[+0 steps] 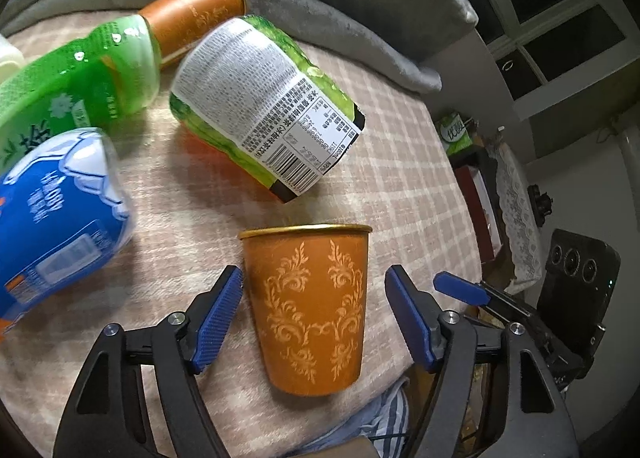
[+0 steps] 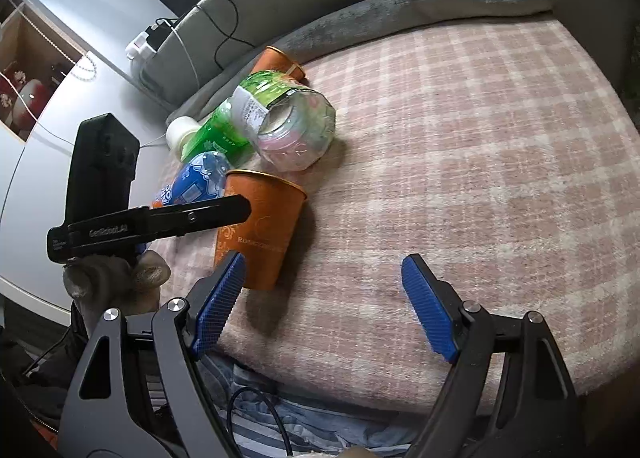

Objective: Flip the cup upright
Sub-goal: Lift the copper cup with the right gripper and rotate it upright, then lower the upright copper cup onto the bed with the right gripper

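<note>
The orange cup [image 1: 306, 310] is seen upright on the checked blanket [image 1: 384, 186], between the spread fingers of the left gripper [image 1: 314, 314], untouched; the right gripper [image 2: 324, 302] is held apart, just beside it

"GenRobot.AI" on left claw [image 2: 224, 210] (white lettering)
</note>
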The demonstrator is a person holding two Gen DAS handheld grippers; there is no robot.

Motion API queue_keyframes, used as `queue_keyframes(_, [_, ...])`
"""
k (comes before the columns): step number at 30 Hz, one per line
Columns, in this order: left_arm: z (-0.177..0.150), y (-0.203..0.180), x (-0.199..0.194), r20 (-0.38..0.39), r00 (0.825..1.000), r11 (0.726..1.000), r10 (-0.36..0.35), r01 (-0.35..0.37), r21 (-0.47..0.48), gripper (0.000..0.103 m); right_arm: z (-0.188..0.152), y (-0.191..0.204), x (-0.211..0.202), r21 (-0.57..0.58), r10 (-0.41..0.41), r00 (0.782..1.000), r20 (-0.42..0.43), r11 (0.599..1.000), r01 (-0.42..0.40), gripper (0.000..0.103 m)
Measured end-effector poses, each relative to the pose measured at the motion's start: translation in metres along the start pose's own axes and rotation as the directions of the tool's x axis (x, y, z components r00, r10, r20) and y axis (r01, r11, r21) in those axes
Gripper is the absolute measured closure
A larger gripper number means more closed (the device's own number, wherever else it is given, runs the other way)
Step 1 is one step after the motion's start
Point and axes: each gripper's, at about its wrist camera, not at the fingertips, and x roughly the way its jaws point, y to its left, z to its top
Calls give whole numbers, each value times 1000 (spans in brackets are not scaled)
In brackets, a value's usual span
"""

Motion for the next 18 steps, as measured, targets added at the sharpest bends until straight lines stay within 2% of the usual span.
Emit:
queue_keyframes(4, [2,0,6,-17,1000,1000,-6,6,-2,40,-1,-1,2,3,-3,1000,0,1000,3,20])
queue_keyframes(10, [3,0,5,-9,1000,1000,-3,3,-1,40,-2,-3,2,12,-9,1000,7,1000,9,20])
queue_keyframes(18, [-8,-15,-12,70,997,997,21,-26,70,40,-1,-4,2,17,-14,1000,11,1000,14,20])
